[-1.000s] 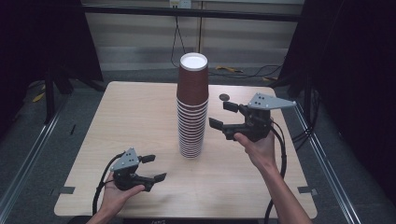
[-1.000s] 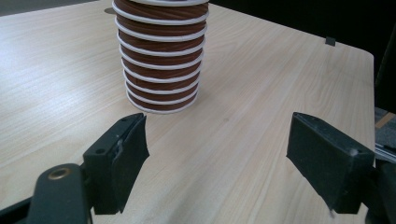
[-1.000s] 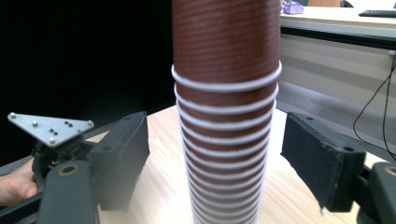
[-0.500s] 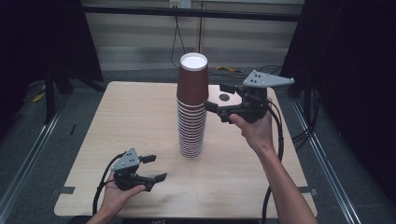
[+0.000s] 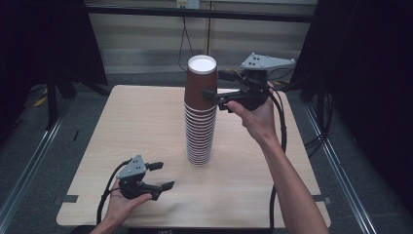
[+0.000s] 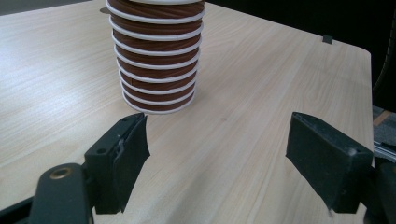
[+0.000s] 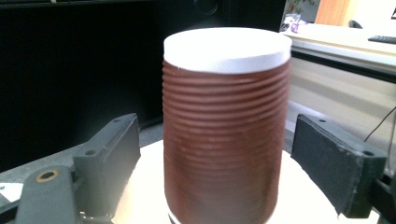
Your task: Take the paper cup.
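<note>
Cups point(image 5: 199, 114) stand stacked mid-counter point(image 5: 122, 131); right hand-held gripper point(image 5: 216, 87) has risen to the top cup point(image 7: 226, 126), jaws just opening wide around it, untouched; left hand-held gripper point(image 5: 160, 176) idles near the front edge, jaws apart, empty.

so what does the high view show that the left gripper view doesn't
High view: the stack's top cup, white base up, between the right gripper's jaws, which have just been opening and don't touch it; also the person's forearms. Left gripper view: the left gripper's jaws close up, apart, nothing between them. Both: the lower cup stack on the wooden table.
</note>
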Demonstrator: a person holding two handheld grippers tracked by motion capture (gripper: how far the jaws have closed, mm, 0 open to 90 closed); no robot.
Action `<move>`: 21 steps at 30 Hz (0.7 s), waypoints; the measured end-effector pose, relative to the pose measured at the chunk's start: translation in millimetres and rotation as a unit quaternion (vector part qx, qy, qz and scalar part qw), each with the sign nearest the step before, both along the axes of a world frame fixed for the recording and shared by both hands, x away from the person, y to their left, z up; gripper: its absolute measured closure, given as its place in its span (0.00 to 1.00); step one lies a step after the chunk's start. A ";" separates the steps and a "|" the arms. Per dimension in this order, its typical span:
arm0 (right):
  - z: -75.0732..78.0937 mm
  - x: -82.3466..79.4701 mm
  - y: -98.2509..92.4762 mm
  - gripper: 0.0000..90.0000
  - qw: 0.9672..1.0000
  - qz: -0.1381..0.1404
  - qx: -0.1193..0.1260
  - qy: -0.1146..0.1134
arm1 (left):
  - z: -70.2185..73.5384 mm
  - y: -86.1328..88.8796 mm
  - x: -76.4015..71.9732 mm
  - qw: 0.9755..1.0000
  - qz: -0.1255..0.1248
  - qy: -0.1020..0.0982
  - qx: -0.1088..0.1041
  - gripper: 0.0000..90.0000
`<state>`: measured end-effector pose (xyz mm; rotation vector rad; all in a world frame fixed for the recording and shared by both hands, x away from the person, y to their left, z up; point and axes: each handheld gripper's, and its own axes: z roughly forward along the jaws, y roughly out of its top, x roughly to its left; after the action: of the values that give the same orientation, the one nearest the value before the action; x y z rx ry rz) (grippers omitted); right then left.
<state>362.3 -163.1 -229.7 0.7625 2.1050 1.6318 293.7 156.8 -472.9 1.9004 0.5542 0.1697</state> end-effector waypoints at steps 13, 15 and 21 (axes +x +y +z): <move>1.4 21.9 16.7 0.16 1.000 0.003 0.018 0.017 | 0.2 1.3 0.3 1.000 -0.004 0.000 0.006 0.23; 1.9 22.3 19.6 0.16 1.000 0.000 0.011 0.011 | 0.2 1.2 0.2 1.000 -0.003 0.001 0.005 0.23; 2.7 26.1 23.8 0.21 1.000 -0.002 0.006 0.011 | 0.0 0.5 0.1 1.000 -0.004 0.001 0.006 0.23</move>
<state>388.5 -139.3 -227.0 0.7923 2.1086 1.6423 293.8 157.3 -473.0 1.9151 0.5475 0.1665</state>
